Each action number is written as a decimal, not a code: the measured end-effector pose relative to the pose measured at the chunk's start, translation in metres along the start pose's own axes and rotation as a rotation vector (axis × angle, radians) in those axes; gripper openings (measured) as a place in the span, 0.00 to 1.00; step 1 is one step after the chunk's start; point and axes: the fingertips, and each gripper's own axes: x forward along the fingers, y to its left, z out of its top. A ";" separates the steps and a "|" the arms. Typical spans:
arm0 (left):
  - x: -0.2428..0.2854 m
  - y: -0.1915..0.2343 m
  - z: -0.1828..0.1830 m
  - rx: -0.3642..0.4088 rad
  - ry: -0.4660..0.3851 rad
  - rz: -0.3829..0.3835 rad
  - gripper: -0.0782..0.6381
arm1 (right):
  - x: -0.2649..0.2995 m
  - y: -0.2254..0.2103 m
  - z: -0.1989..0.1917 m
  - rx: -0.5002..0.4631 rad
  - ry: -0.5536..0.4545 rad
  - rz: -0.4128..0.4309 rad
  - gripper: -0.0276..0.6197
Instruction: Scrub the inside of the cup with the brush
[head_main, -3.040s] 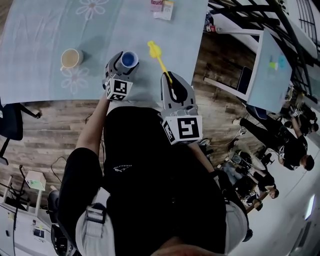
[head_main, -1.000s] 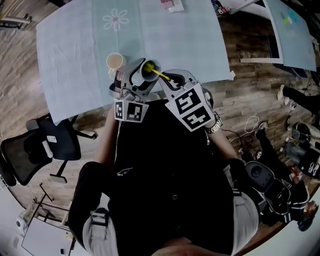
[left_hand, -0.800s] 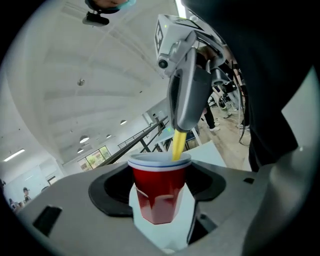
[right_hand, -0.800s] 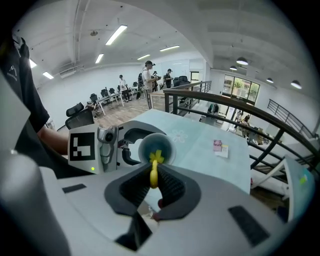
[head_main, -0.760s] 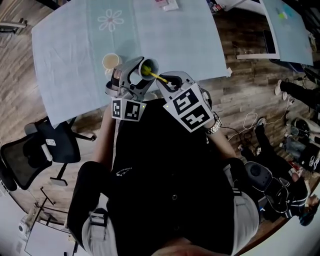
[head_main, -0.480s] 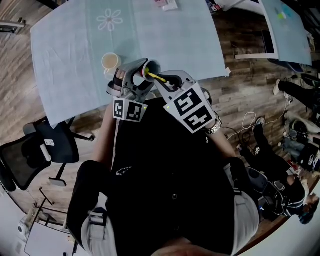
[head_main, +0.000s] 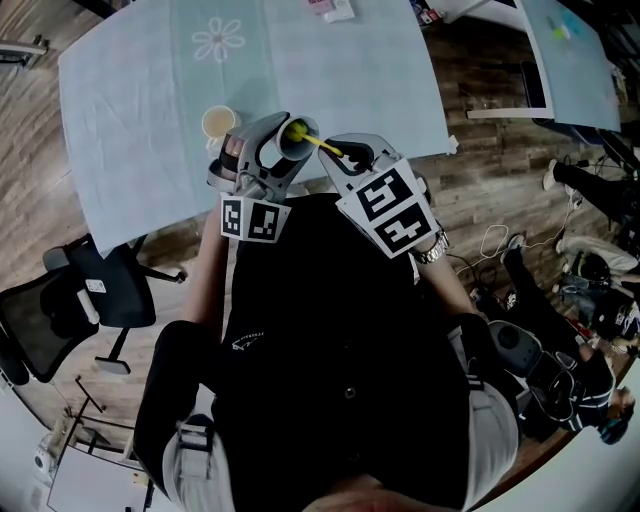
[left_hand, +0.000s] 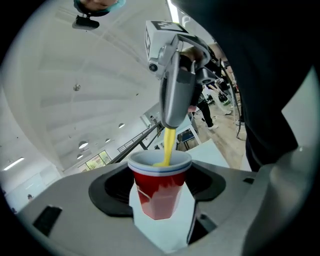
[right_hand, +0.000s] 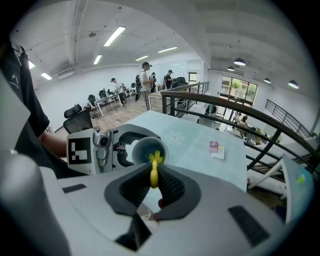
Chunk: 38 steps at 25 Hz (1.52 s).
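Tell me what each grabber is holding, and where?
The left gripper clamps the red cup by its sides; the right gripper pinches the yellow brush by its handle, head inside the cup.

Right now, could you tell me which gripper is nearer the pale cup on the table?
Left. The left gripper, shut on the red cup, sits next to the pale cup; the right gripper, holding the yellow brush, lies beyond the red cup.

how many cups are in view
2: a red cup held in the left hand-held gripper, with the yellow brush in it, and a pale cup on the table beside it.
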 end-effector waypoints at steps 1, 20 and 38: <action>0.000 0.002 -0.001 0.002 0.001 0.006 0.56 | 0.001 0.002 -0.002 -0.004 0.008 0.002 0.10; 0.013 -0.021 0.001 0.030 0.014 -0.051 0.55 | -0.015 0.001 0.000 0.019 -0.030 0.005 0.10; 0.013 -0.010 -0.007 0.051 0.035 -0.035 0.56 | -0.014 0.016 -0.014 0.034 -0.009 0.029 0.10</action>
